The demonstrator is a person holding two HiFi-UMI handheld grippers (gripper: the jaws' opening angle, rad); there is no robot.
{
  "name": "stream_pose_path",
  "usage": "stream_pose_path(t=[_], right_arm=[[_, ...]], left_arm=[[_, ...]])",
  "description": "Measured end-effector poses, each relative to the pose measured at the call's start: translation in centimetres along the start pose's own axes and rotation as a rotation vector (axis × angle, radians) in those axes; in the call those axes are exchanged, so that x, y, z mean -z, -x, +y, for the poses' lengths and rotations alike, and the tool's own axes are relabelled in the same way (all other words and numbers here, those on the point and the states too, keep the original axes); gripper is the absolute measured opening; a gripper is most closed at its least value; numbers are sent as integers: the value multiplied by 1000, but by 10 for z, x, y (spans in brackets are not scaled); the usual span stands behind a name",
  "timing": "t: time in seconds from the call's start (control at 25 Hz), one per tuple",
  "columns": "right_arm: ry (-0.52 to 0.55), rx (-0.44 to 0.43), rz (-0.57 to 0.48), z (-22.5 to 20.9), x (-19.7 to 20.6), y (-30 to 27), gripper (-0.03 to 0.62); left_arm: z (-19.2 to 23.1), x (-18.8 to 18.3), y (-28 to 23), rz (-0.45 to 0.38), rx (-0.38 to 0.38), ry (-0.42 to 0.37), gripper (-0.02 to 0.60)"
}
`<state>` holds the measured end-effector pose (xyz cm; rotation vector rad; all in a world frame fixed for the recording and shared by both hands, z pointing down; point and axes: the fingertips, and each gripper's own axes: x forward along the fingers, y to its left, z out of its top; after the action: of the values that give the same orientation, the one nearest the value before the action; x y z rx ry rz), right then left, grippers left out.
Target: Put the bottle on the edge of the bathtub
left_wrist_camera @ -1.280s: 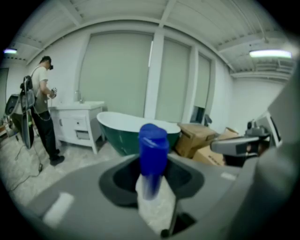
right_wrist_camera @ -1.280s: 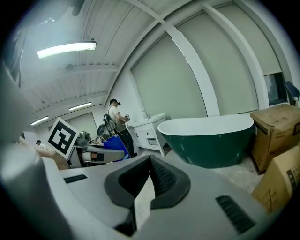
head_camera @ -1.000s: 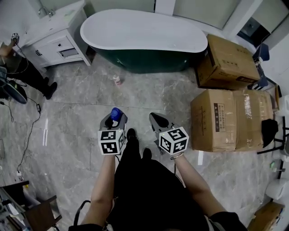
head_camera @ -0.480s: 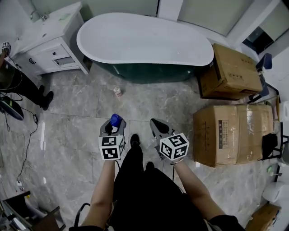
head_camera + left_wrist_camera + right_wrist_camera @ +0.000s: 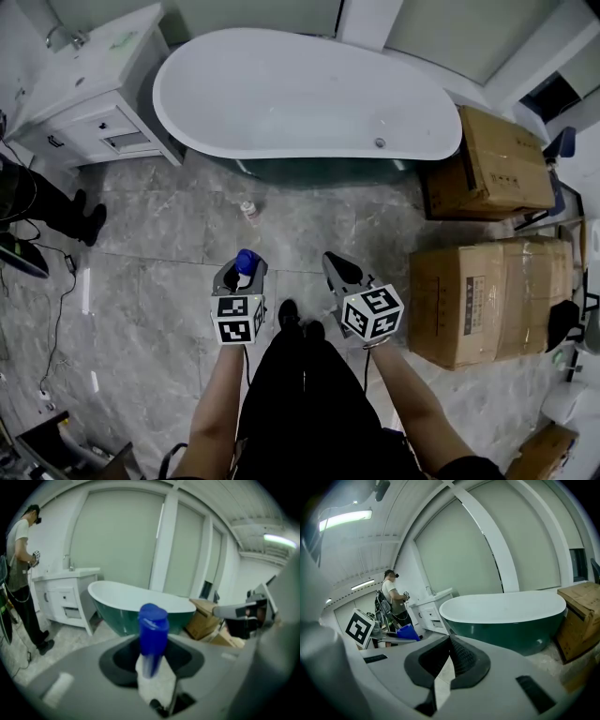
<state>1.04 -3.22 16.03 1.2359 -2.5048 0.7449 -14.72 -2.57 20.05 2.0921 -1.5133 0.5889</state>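
My left gripper point(image 5: 241, 267) is shut on a white bottle with a blue cap point(image 5: 247, 262), which stands up between the jaws in the left gripper view point(image 5: 152, 637). The right gripper point(image 5: 337, 270) hangs beside it at the same height, shut and empty, its ribbed pads meeting point(image 5: 449, 657). Ahead stands the bathtub point(image 5: 300, 94), white inside with a dark green outside point(image 5: 136, 604), some way beyond both grippers. It also fills the middle of the right gripper view point(image 5: 506, 611).
A small bottle point(image 5: 248, 210) lies on the grey marble floor between me and the tub. A white vanity cabinet point(image 5: 84, 103) stands at the tub's left, and a person point(image 5: 21, 573) stands near it. Cardboard boxes point(image 5: 487, 291) are stacked at the right.
The tub has come closer and lower in the head view as I walked toward it. Both grippers keep their places in front of me, the bottle still held.
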Motion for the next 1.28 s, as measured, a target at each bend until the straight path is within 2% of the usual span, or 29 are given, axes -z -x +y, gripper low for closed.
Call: stream_pose_path(t=[0.2, 0.36, 1.04, 1.28], right_arm=[[24, -18, 31, -25, 11, -31, 2], [67, -37, 47, -45, 37, -61, 2], [71, -64, 48, -178, 248, -207, 2], [72, -68, 34, -219, 305, -258, 2]], left_arm=[[9, 1, -36, -7, -4, -25, 155], [16, 20, -74, -16, -12, -45, 155], [52, 183, -301, -56, -26, -56, 155], [68, 232, -372, -80, -24, -57, 155]])
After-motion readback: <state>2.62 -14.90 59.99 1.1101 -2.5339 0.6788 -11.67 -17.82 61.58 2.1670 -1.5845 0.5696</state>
